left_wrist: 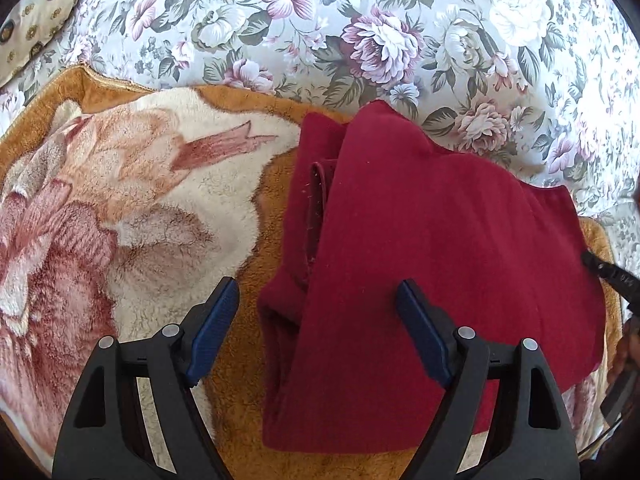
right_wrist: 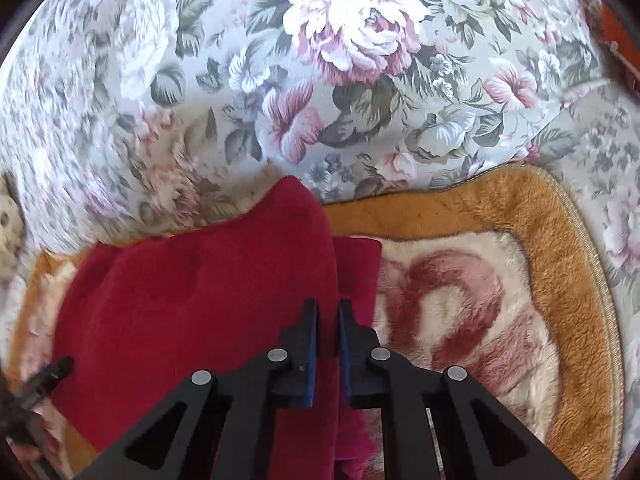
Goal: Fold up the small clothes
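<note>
A dark red fleece garment [left_wrist: 420,240] lies partly folded on a plush blanket, one layer laid over another. My left gripper [left_wrist: 316,286] is open just above it, with the garment's left edge and a stretch of blanket between its blue pads. In the right wrist view the same red garment [right_wrist: 200,300] fills the lower left. My right gripper [right_wrist: 328,308] is shut on the folded right edge, and red cloth shows in the narrow gap between its pads. One of its black fingers [left_wrist: 608,274] shows at the garment's right edge in the left wrist view.
The plush blanket [left_wrist: 160,200], tan-bordered with a cream and pink pattern, lies on a floral bedsheet [left_wrist: 360,40] that runs to the far side. A patterned pillow [left_wrist: 32,24] sits at the far left. Bare plush blanket [right_wrist: 480,300] lies to the right of the garment.
</note>
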Demonstrator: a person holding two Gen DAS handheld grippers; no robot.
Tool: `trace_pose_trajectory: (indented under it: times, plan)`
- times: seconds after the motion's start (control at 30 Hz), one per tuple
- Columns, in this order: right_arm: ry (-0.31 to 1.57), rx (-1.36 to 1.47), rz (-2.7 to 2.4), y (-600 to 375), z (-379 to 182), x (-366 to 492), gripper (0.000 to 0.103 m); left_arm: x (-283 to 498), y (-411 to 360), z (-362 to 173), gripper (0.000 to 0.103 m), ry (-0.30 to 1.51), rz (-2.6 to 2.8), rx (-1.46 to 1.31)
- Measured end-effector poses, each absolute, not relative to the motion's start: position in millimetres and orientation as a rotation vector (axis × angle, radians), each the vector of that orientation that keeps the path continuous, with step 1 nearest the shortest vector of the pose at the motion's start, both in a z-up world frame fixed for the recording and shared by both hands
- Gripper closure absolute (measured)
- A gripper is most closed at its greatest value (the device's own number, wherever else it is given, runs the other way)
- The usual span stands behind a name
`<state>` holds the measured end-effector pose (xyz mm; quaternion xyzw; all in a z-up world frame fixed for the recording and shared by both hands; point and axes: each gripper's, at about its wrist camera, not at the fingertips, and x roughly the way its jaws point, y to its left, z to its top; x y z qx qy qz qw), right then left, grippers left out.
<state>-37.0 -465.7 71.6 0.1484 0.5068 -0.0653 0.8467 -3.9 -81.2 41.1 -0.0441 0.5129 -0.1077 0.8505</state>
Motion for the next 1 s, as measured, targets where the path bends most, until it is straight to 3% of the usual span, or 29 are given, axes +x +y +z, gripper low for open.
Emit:
trace_pose_trajectory:
  times: [0.1,0.47,0.7,1.0]
  plan:
    - [1.092,0.292,-0.151,-465,61,-33,0.094,-3,-83,39,0.021,1.078,-0.225,-0.087]
    - [1.004,0.358,0.032,-403,117,-18,0.088,-7,-80,40,0.021,1.06,-0.222,-0.083]
    - [1.113,0.378,0.267,-305,95,38,0.079,-12,-63,40,0.021,1.072,-0.209,-0.107]
    - [1.173,0.162,0.306,-189,65,113,0.079,-18,-41,25,0.021,1.116,-0.224,-0.171]
